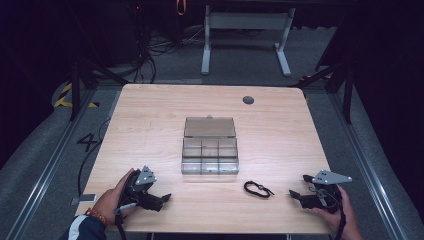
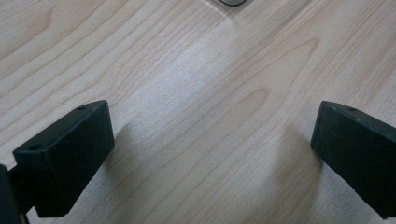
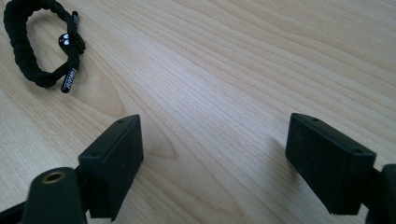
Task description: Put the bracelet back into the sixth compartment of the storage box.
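Note:
A clear plastic compartment box (image 1: 210, 161) stands at the table's middle with its lid (image 1: 209, 127) laid back open. A black braided bracelet (image 1: 258, 189) lies on the wood to the front right of the box, between the two grippers. My left gripper (image 1: 161, 198) rests near the front left edge, held by a hand, its jaws wide open over bare wood (image 2: 212, 135). My right gripper (image 1: 299, 185) sits at the front right, open and holding nothing (image 3: 215, 154). In the right gripper view the bracelet (image 3: 32, 46) lies well ahead and to the left of the jaws.
A grey cable grommet (image 1: 248, 100) sits in the tabletop near the far edge. The table's front edge (image 1: 215, 232) runs just below both hands. A white desk frame (image 1: 245, 40) and cables stand on the floor beyond the table.

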